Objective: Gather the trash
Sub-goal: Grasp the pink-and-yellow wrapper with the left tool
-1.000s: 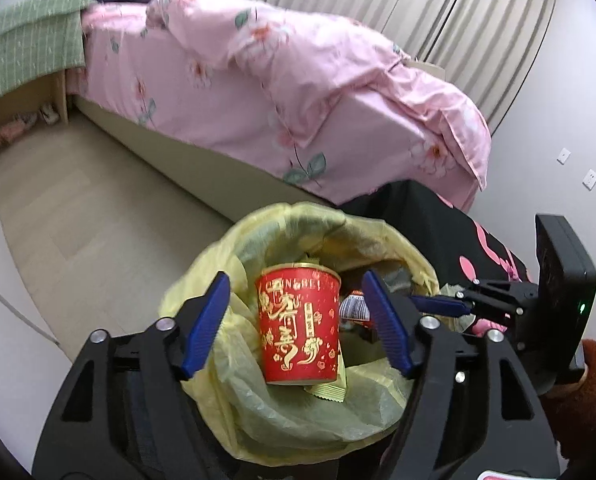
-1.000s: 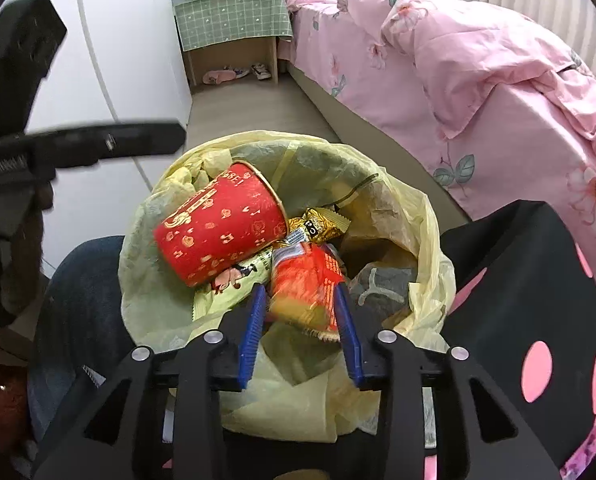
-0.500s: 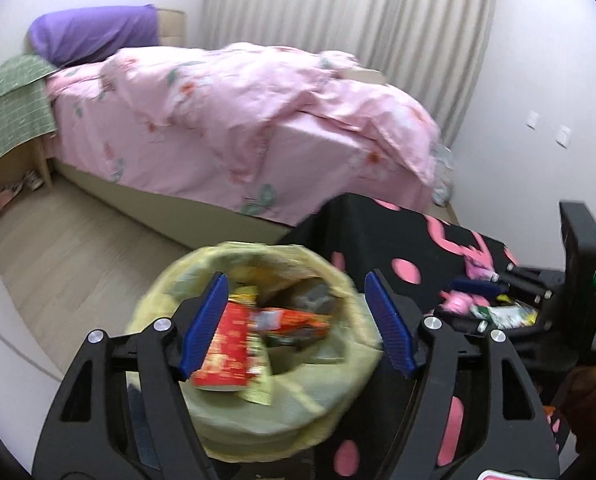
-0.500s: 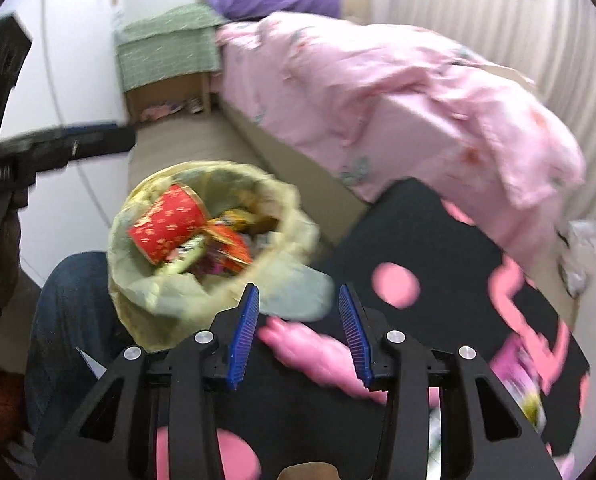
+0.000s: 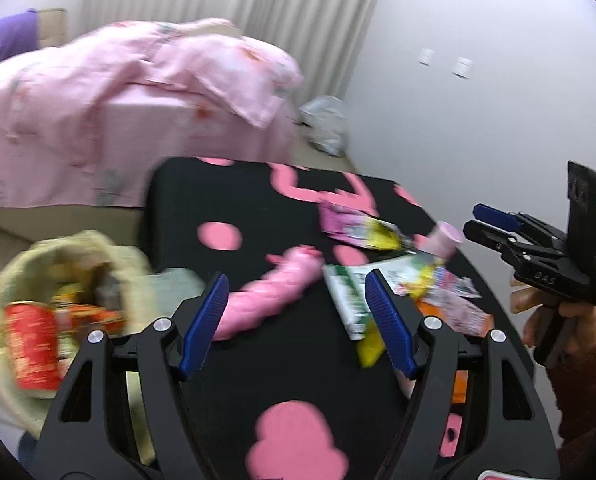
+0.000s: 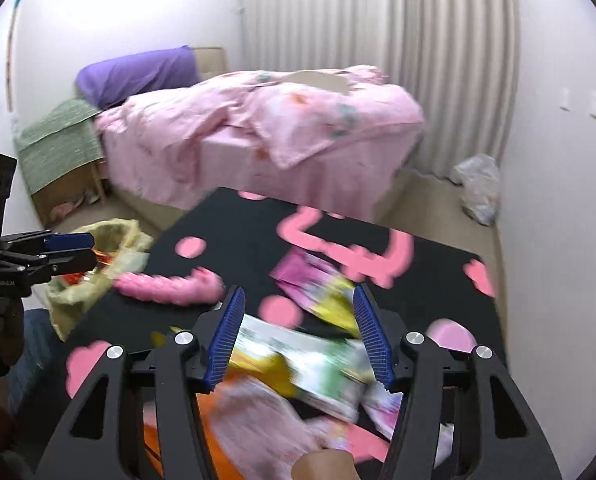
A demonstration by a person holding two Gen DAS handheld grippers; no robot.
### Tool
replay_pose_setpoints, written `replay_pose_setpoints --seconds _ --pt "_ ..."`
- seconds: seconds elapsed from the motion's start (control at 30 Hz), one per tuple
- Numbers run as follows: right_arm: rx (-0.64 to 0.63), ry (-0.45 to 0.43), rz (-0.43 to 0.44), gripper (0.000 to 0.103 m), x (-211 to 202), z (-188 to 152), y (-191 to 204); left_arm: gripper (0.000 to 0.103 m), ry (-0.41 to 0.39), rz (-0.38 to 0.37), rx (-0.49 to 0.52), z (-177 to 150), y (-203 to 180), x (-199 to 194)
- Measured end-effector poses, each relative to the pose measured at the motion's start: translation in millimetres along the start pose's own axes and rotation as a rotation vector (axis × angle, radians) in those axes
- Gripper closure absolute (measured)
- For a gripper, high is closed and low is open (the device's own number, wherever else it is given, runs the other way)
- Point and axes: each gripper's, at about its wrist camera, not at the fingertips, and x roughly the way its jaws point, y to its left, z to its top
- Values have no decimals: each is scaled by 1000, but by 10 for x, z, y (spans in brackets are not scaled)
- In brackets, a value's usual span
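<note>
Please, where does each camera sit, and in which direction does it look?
Left wrist: on the left gripper, looking down over the table at wrappers, trash bag at left; the right gripper and a hand show.
Right wrist: on the right gripper, jaws opening and empty, facing the wrappers and bed; the left gripper shows.
Shared: table, bag, bed, pink toy.

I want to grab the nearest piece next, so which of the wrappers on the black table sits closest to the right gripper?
The green and white wrapper, lying flat right under the opening right gripper. The purple and yellow wrapper lies farther out.
</note>
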Motion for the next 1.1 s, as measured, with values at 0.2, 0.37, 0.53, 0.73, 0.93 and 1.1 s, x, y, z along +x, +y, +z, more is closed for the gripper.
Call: replay_pose_setpoints --seconds 0.2,0.37,0.53,0.73,0.93,1.1 --pt "53 64 -17 49 -114 -386 -424 36 42 -192 84 173 -343 514" --pt "96 79 -63 49 -210 -605 -659 34 166 -240 189 522 -610 1191" --pt "91 101 -120 49 -225 -795 -766 34 237 -212 283 866 -784 1771" --pt "144 123 -138 49 -110 -969 -956 34 358 -156 256 1066 -783 2523" --pt "144 165 -149 49 37 -1072 -1093 34 534 -223 213 889 -659 2626" --pt "150 179 -94 49 147 -1113 -1167 34 593 -307 324 639 -709 2237"
